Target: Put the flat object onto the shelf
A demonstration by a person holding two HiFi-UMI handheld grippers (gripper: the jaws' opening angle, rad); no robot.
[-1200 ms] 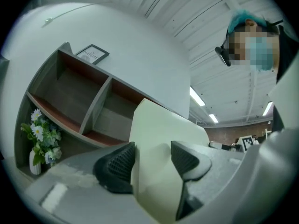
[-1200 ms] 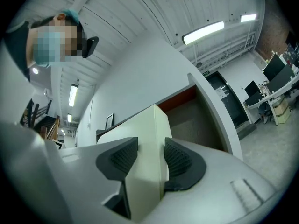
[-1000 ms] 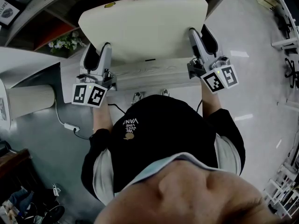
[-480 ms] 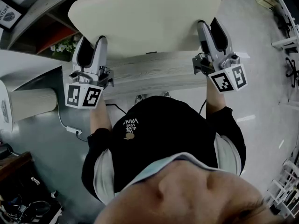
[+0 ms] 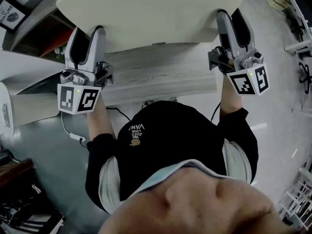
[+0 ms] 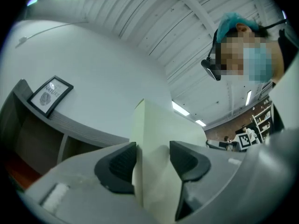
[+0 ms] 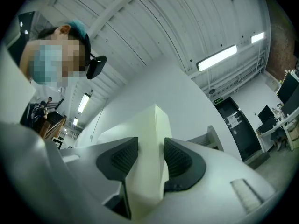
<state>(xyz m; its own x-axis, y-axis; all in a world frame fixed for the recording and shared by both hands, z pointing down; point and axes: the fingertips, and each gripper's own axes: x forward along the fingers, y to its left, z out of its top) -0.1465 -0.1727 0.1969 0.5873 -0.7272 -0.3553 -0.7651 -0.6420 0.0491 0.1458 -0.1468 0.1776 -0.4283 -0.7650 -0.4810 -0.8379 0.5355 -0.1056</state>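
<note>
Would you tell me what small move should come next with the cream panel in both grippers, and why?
Probably ease the cream panel forward and down onto the wooden shelf. The left gripper, its jaws closing on the panel's edge, and the right gripper both clamp it, and it appears raised above the shelf.

the person wears a black top (image 5: 170,145) with pale grey side panels (image 5: 108,179); white lettering (image 5: 137,130) marks its chest, a teal cap (image 6: 232,21) sits above it
</note>
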